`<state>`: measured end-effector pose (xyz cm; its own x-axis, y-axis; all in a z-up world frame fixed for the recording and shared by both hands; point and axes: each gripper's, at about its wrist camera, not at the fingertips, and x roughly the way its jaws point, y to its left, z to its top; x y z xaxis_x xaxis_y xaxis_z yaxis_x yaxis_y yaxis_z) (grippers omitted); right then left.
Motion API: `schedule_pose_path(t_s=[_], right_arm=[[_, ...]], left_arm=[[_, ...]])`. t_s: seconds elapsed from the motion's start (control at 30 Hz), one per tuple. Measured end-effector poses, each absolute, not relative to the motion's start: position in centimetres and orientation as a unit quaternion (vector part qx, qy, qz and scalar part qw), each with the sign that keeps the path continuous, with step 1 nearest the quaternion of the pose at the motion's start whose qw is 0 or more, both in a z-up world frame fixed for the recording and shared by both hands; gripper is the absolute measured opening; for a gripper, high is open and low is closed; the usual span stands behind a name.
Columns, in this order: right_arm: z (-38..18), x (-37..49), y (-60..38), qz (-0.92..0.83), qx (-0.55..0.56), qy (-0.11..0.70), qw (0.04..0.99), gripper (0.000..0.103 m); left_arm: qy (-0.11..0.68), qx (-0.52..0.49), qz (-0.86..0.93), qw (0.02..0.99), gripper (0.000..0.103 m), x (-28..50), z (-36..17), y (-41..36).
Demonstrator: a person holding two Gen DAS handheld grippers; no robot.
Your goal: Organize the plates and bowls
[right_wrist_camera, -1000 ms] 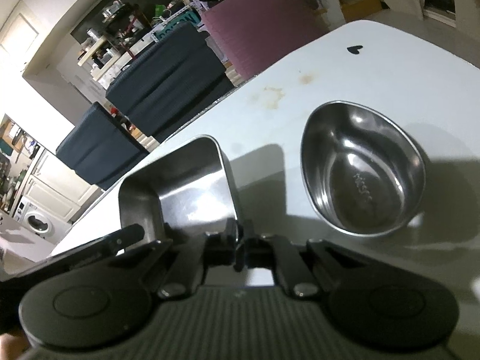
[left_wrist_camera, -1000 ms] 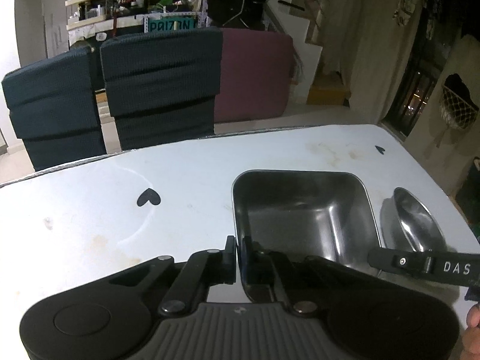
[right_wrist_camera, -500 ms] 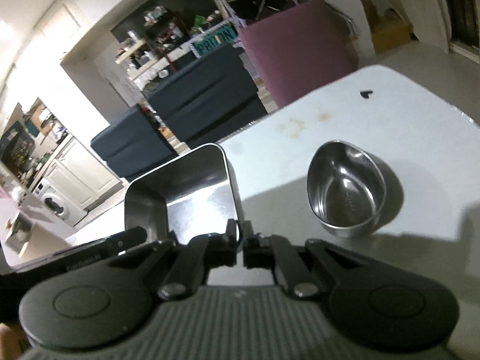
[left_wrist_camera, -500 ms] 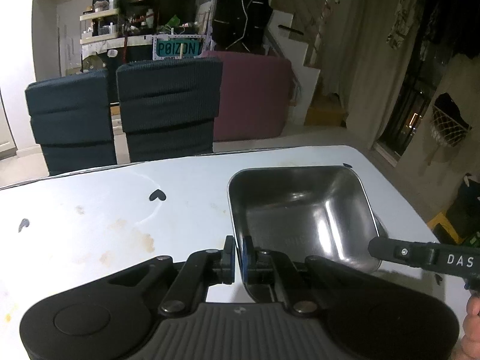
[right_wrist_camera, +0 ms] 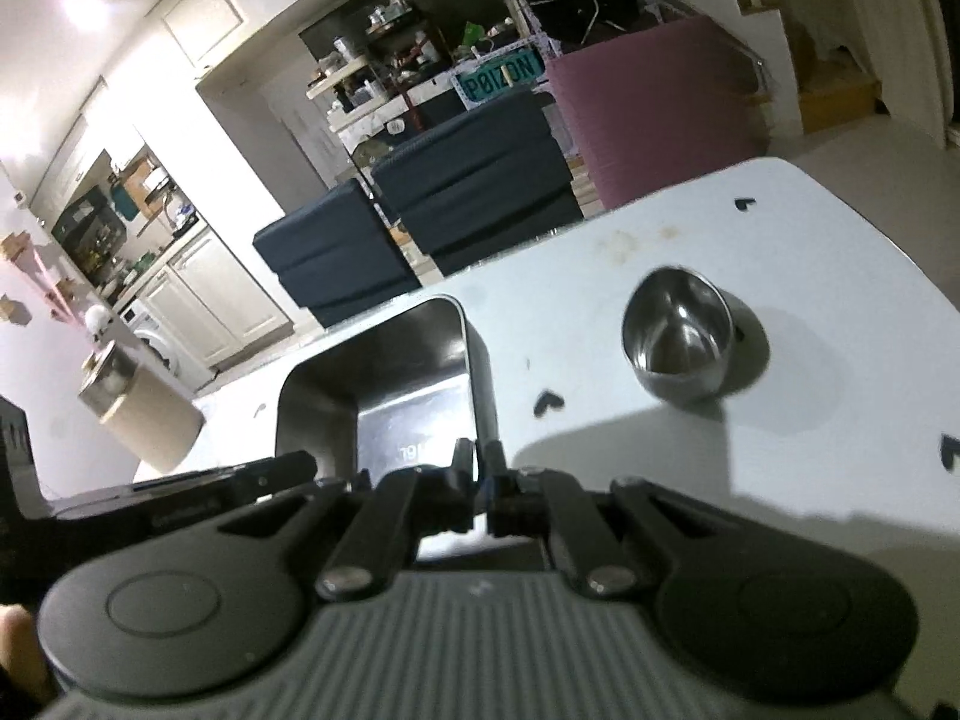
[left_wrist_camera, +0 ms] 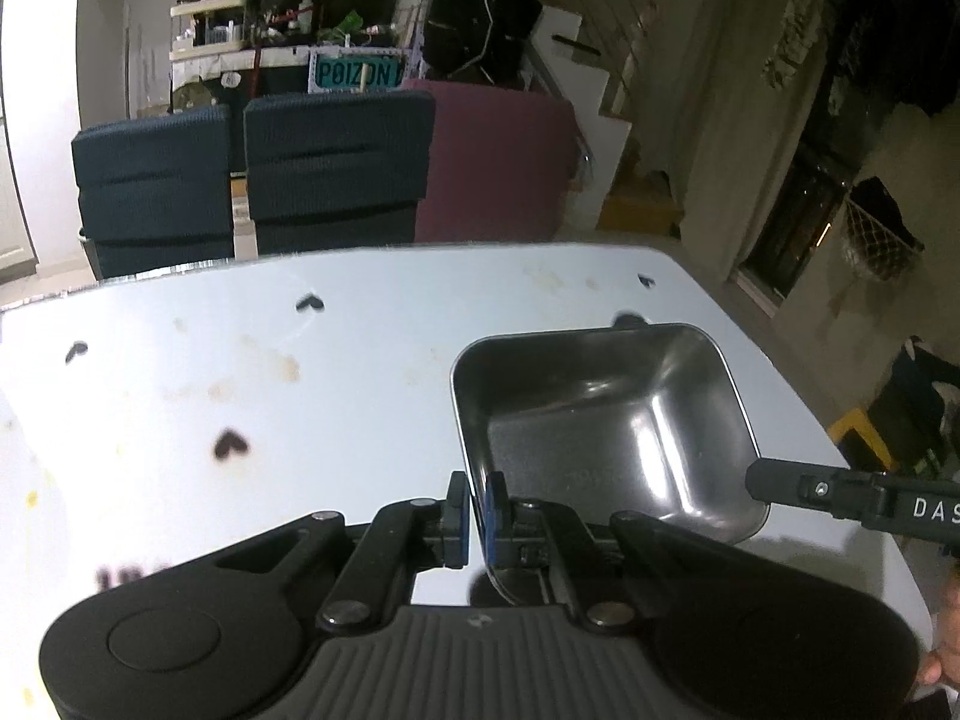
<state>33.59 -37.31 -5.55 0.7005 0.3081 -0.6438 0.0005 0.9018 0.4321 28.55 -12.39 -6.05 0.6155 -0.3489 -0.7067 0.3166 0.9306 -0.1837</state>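
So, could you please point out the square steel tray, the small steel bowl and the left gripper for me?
square steel tray [left_wrist_camera: 600, 420]: left wrist view, inner floor.
small steel bowl [right_wrist_camera: 678, 330]: right wrist view, inside of the bowl.
left gripper [left_wrist_camera: 477, 507]: left wrist view, between fingertips clamping the tray's rim.

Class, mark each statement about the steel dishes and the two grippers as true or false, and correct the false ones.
1. Both grippers grip the square steel tray. True: the left gripper and right gripper each pinch its rim.
2. The round steel bowl sits inside the tray. False: it stands alone on the white table.
3. The tray holds food. False: it looks empty.
4. Dark heart shapes mark the table. True.
5. The chairs behind the table are red. False: two are dark blue.
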Motion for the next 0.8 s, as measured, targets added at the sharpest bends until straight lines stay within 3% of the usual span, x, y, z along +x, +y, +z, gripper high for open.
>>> schedule_pose_path(t_s=[0.8], right_arm=[[-7.2, 32.7, -35.7, 0.071, 0.136, 0.459, 0.875, 0.003]], left_arm=[[0.471, 0.04, -0.189, 0.861, 0.007, 26.5, -10.7, -13.9]])
